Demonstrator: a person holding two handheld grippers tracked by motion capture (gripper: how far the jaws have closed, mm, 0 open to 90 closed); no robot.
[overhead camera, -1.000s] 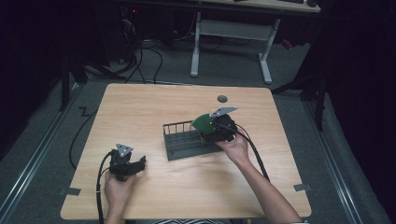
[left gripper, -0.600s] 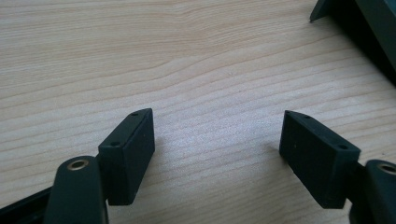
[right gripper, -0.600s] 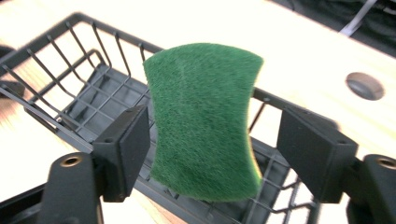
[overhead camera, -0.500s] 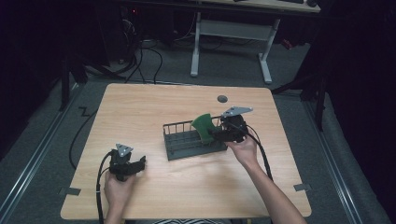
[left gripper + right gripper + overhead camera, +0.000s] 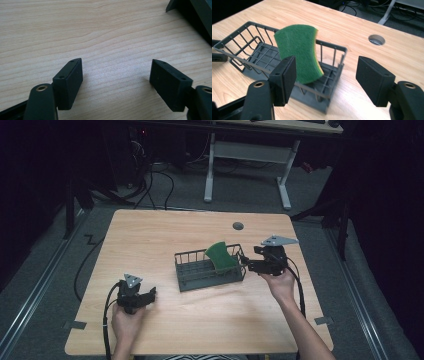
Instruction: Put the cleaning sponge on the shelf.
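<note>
A green sponge (image 5: 221, 256) with a yellow back stands tilted on edge inside a dark wire basket (image 5: 190, 275) at the table's middle. The sponge (image 5: 299, 51) leans against the basket's right end wall (image 5: 332, 53). My right gripper (image 5: 246, 264) is open just right of the basket, with nothing between its jaws (image 5: 325, 80). My left gripper (image 5: 149, 296) rests low at the front left, open over bare wood (image 5: 116, 75), well apart from the basket.
The wooden table (image 5: 165, 230) has a round cable hole (image 5: 238, 225) at the back right. A basket corner (image 5: 197, 17) shows at the upper right of the left gripper view. Cables trail from both grippers toward the front edge. Beyond the table stands a white desk frame (image 5: 250, 155).
My right gripper let go of the sponge and drew back to the right of the basket. The sponge stays leaning in the basket. The left gripper has not moved.
</note>
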